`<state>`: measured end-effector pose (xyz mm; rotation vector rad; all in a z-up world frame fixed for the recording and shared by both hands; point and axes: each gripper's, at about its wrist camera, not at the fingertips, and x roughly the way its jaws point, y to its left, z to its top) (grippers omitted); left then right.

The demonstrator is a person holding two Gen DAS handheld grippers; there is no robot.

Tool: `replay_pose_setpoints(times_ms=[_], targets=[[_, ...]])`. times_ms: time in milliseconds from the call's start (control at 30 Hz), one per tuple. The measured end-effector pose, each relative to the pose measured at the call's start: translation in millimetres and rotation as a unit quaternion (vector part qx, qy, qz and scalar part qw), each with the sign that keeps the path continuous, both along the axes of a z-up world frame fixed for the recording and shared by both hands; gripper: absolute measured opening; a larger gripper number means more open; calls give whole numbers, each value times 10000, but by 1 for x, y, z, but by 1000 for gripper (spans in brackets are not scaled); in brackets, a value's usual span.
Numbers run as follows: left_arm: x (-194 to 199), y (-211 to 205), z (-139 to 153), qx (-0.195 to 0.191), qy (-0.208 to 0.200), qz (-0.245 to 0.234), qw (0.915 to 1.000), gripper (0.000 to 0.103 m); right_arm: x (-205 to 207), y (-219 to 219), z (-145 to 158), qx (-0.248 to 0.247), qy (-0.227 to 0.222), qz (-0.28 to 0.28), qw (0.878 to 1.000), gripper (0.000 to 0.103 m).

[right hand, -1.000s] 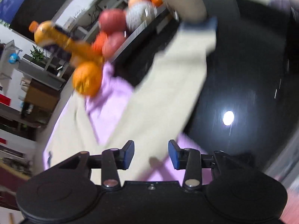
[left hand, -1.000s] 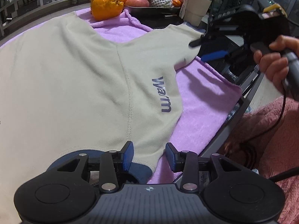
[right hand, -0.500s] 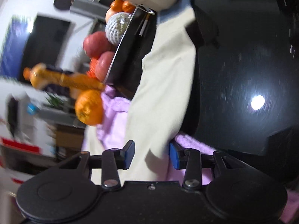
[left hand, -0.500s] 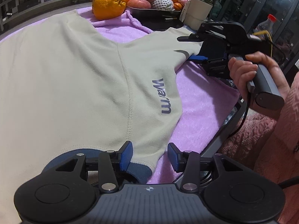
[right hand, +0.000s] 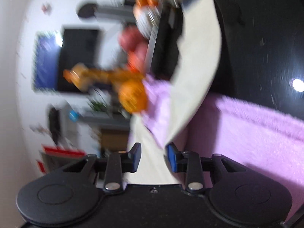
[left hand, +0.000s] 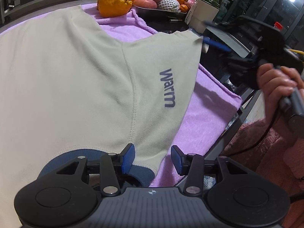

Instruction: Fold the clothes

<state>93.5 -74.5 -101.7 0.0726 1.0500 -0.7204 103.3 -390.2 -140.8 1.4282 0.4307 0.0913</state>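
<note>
A cream sweatshirt (left hand: 76, 79) with "warm" printed on its sleeve lies spread on a purple towel (left hand: 205, 117). My left gripper (left hand: 153, 158) is open, its jaws either side of the shoulder edge beside the blue collar (left hand: 140, 172). My right gripper (left hand: 207, 32) shows at the right, open around the sleeve's blue cuff end. In the blurred right wrist view the sleeve (right hand: 195, 79) runs between the open jaws of the right gripper (right hand: 153, 157).
A big orange (left hand: 115, 2), a tray of fruit (left hand: 161, 1) and a white cup (left hand: 201, 13) stand at the back. The table edge (left hand: 237, 117) runs on the right, with pink clothing (left hand: 266, 152) beyond.
The right gripper has moved along the sleeve toward its cuff and rolled; its view is blurred. The left gripper has moved closer to the shoulder edge.
</note>
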Motion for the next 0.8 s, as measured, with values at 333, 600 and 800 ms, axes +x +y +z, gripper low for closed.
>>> replay_pose_setpoints(times_ms=[333,600,800], targets=[[-2,11,17,-234,-120,126,9996,43,8,21,58,-2600,770,-188,9623,29],[6,12,2,381,-235,316,9985,40,61,68,27,-3437,1461,1391,9172,19],[3,23,21,543,-347,481,9968,39,45,37,43,-3377,2024,538,9176,5]])
